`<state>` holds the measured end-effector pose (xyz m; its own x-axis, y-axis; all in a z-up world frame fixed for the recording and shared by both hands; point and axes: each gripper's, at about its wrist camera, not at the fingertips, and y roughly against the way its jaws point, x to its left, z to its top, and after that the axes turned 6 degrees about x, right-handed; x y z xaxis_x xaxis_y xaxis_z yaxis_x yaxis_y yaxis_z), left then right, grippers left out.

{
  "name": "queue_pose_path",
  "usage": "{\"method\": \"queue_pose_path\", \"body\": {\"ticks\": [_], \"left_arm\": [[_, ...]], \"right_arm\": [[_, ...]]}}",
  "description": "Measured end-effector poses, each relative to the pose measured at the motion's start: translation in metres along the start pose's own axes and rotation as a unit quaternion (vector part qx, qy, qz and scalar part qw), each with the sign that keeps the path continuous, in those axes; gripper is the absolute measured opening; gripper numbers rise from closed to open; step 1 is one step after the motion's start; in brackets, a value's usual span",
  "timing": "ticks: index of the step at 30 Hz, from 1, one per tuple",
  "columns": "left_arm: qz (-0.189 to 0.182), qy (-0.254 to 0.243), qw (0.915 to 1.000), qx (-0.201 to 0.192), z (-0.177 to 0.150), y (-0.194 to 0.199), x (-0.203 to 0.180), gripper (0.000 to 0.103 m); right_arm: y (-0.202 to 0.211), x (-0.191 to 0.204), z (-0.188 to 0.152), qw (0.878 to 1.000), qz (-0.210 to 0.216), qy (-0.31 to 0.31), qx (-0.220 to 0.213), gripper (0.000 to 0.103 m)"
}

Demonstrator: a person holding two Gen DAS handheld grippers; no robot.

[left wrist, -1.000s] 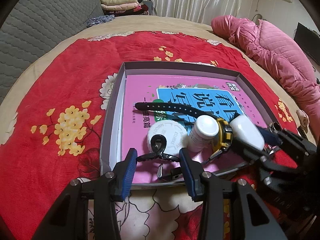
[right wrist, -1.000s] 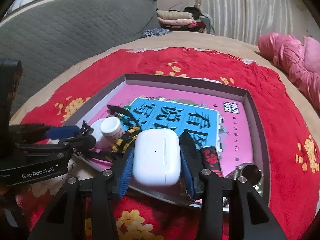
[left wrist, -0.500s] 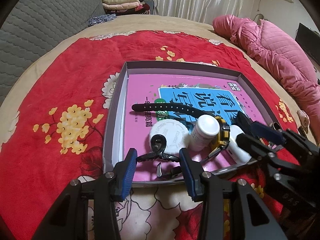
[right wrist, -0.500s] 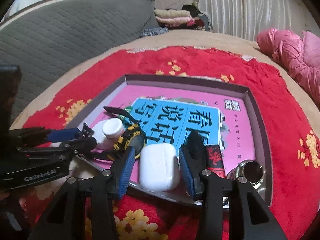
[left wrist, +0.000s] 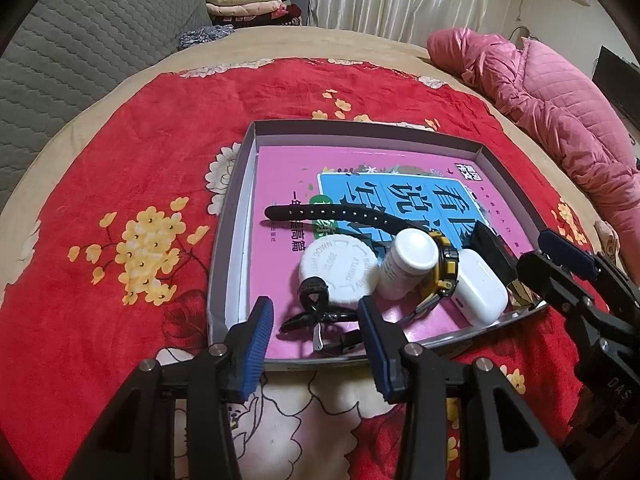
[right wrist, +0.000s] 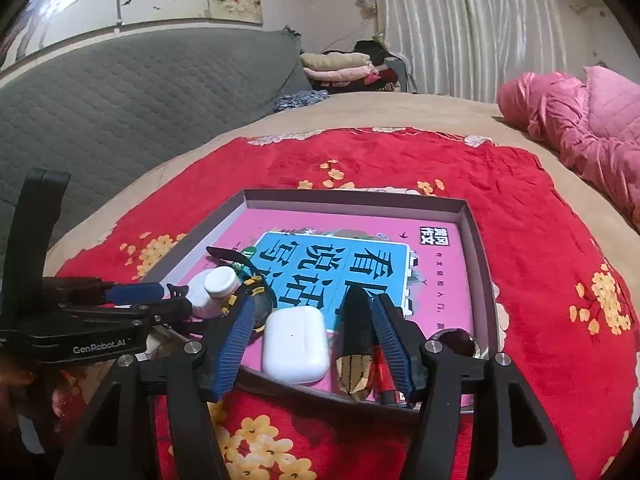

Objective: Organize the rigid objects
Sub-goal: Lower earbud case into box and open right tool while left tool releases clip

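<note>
nearest to us, at the bottom of each wrist view, we see our two grippers. our left gripper (left wrist: 316,332) hangs over the near edge of the grey tray (left wrist: 230,256) with its jaws apart; a black hair clip (left wrist: 316,306) lies in the tray between the blue pads, but they do not press on it. our right gripper (right wrist: 314,340) has just been opening its jaws, and now they stand wide. the white earbuds case (right wrist: 295,344) lies between them on the tray floor, free of both pads, close to the near wall. just beside the case, on its right, lies a black comb-like thing with a golden end (right wrist: 354,344), close to the right pad, and a red lighter (right wrist: 386,376) partly hidden behind this pad.

a little farther, in the left wrist view, we see a white round lid (left wrist: 340,268), a white bottle (left wrist: 408,264) touching it, and a yellow and black watch (left wrist: 444,272) between the bottle and the case. the watch strap (left wrist: 340,214) reaches to the left over a pink book (right wrist: 440,280) that covers the tray floor. a shiny round metal thing (right wrist: 454,340) sits in the near right corner of the tray.

the tray rests on a red blanket with yellow flowers (left wrist: 140,200). beyond it we see a pink quilted jacket (left wrist: 560,112), folded clothes (right wrist: 340,66) and white curtains (right wrist: 480,28).
</note>
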<state>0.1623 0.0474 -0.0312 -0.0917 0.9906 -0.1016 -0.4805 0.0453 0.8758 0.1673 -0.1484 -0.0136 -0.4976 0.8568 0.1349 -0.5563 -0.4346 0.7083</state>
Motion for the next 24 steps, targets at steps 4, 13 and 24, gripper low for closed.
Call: {"method": "queue_pose_path", "body": {"ticks": [4, 13, 24], "left_arm": [[0.001, -0.001, 1.0, 0.0, -0.001, 0.0, -0.001, 0.044], [0.003, 0.001, 1.0, -0.001, -0.001, 0.004, -0.001, 0.044], [-0.007, 0.001, 0.9999, -0.01, -0.005, 0.024, -0.008, 0.049]], "right_arm": [[0.001, 0.0, -0.001, 1.0, -0.003, 0.002, -0.002, 0.064], [0.004, -0.011, -0.002, 1.0, -0.017, -0.013, -0.006, 0.073], [0.021, -0.014, -0.012, 0.999, -0.037, -0.022, -0.018, 0.075]]}}
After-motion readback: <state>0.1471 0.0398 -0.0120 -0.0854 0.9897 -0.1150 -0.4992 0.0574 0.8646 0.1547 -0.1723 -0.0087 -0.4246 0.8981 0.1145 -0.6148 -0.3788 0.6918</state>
